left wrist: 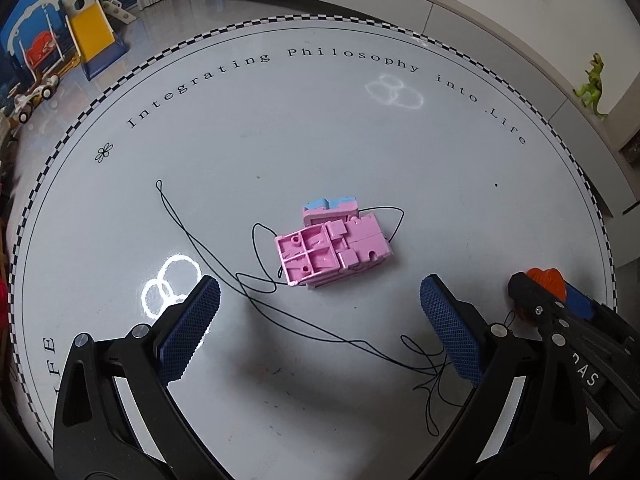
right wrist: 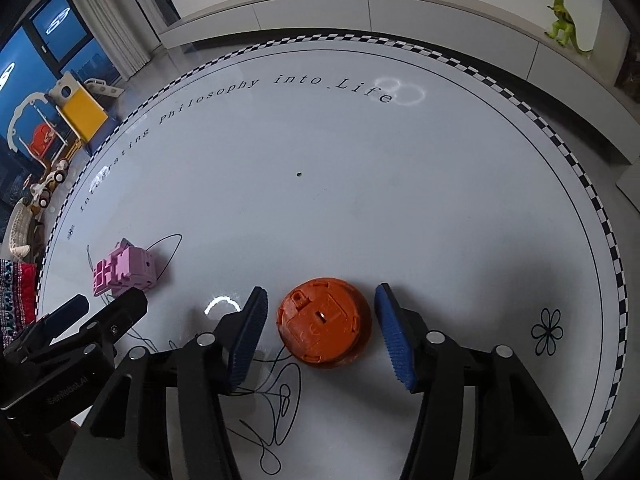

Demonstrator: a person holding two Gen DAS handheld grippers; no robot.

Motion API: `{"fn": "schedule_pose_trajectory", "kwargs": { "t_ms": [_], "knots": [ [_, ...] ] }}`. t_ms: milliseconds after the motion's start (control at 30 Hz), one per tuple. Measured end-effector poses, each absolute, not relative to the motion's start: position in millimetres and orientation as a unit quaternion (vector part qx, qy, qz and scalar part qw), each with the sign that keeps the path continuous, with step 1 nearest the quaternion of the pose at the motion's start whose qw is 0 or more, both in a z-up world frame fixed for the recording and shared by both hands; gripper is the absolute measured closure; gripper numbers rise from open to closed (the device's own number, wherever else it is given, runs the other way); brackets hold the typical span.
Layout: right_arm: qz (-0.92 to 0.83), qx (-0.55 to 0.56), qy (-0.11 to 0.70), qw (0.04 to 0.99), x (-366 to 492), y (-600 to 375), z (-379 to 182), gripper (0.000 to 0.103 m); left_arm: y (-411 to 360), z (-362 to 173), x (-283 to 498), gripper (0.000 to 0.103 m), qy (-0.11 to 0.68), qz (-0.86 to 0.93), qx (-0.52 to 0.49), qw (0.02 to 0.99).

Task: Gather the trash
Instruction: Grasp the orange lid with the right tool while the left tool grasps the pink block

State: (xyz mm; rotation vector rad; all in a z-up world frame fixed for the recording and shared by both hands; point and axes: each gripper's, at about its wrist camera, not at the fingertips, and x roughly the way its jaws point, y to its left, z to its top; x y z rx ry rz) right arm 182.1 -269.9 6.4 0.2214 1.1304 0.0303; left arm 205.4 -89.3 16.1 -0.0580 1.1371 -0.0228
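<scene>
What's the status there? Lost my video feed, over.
Left gripper open, short of pink block toy. Right gripper open, straddling orange disc, not touching. Black thread tangled around both pieces, trailing under grippers.

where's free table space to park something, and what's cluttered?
Free: the far half of the table, between the printed lettering and the orange disc, and the right side by the flower print. Crowded: near left, where black string loops around the pink block toward both tools.
</scene>
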Motion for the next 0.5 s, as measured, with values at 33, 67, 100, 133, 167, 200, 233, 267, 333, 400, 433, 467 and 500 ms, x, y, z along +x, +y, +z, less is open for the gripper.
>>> {"fn": "schedule_pose_trajectory", "kwargs": {
  "t_ms": [33,67,100,133,167,200,233,267,333,400,433,467,500],
  "knots": [
    [0.01,0.1,0.533,0.84,182.3,-269.6,6.4,0.057,-90.9,14.3,206.7,0.006,0.541,-0.012,-0.029,0.841],
    [0.009,0.101,0.532,0.841,182.2,-269.7,6.1,0.057,-91.5,12.3,208.5,0.006,0.544,-0.013,-0.032,0.839],
    [0.009,0.104,0.531,0.841,181.5,-270.6,6.0,0.057,-92.1,10.9,210.0,0.006,0.546,-0.013,-0.033,0.837],
    [0.009,0.109,0.53,0.841,181.4,-272.3,5.5,0.057,-93.1,9.6,211.6,0.006,0.547,-0.011,-0.031,0.837],
    [0.007,0.12,0.527,0.842,180.9,-275.8,5.4,0.057,-94.1,8.9,212.6,0.006,0.547,-0.01,-0.03,0.837],
    [0.005,0.129,0.524,0.842,183.8,-279.4,4.7,0.057,-94.4,7.9,215.6,0.006,0.549,-0.01,-0.029,0.836],
    [0.005,0.138,0.523,0.841,184.8,-283.3,4.3,0.057,-93.5,6.7,218.4,0.006,0.551,-0.011,-0.03,0.834],
    [0.006,0.145,0.522,0.84,184.3,-286.9,4.1,0.057,-95.6,4.9,220.9,0.006,0.552,-0.01,-0.03,0.833],
    [0.006,0.154,0.523,0.838,185.8,-292.9,3.6,0.057,-97.0,2.2,226.7,0.006,0.556,-0.005,-0.029,0.831],
    [0.008,0.155,0.524,0.838,187.2,-296.0,4.4,0.057,-100.9,0.4,228.8,0.006,0.552,-0.003,-0.028,0.833],
    [0.009,0.157,0.523,0.837,186.9,-299.2,4.9,0.057,-101.9,0.5,229.9,0.009,0.549,-0.004,-0.027,0.835],
    [0.009,0.157,0.523,0.838,186.4,-301.1,4.8,0.057,-103.0,0.9,230.5,0.018,0.544,-0.001,-0.019,0.839],
    [0.009,0.158,0.523,0.838,186.4,-301.6,5.1,0.057,-104.2,2.1,230.3,0.026,0.537,0.005,-0.009,0.844]
  ]
}}
